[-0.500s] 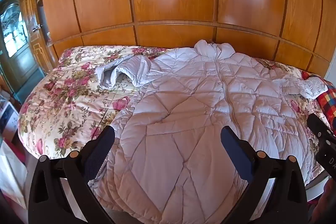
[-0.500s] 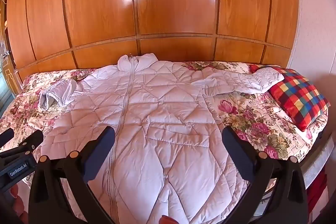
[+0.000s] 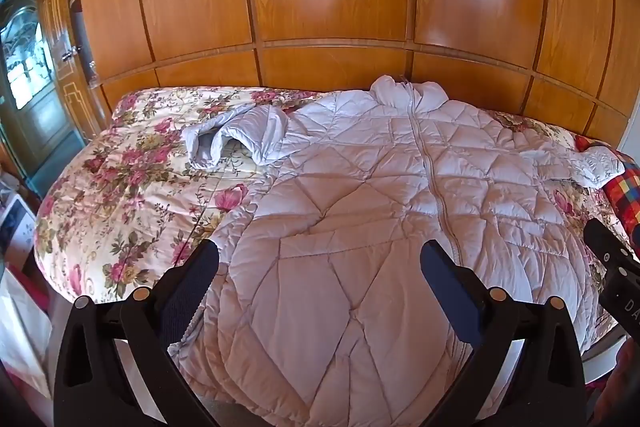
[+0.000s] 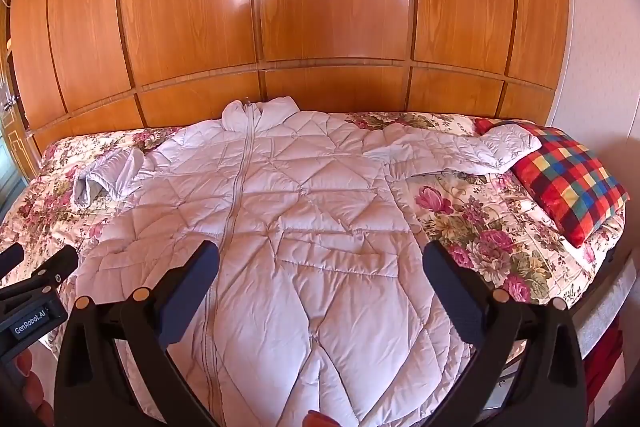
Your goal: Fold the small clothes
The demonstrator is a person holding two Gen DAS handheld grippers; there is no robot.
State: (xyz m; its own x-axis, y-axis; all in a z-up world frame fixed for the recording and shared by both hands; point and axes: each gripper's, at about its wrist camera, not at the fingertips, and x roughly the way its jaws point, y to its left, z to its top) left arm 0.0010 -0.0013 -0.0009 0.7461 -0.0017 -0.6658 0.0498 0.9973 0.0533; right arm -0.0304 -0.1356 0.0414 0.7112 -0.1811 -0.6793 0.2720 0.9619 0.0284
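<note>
A pale lilac quilted puffer coat (image 3: 360, 211) lies face up on the bed, zipped, collar toward the wooden wall; it also shows in the right wrist view (image 4: 304, 227). Its left sleeve (image 3: 236, 139) is bunched and folded on itself; its right sleeve (image 4: 452, 151) stretches out to the checked pillow. My left gripper (image 3: 320, 267) is open and empty, held above the coat's lower left part. My right gripper (image 4: 320, 267) is open and empty above the coat's lower middle. Each gripper shows at the edge of the other's view.
The coat lies on a floral bedspread (image 3: 120, 187) (image 4: 480, 227). A red checked pillow (image 4: 568, 179) sits at the bed's right end. A wooden panelled wall (image 4: 320, 27) runs behind the bed. A glazed door (image 3: 28, 75) stands at the left.
</note>
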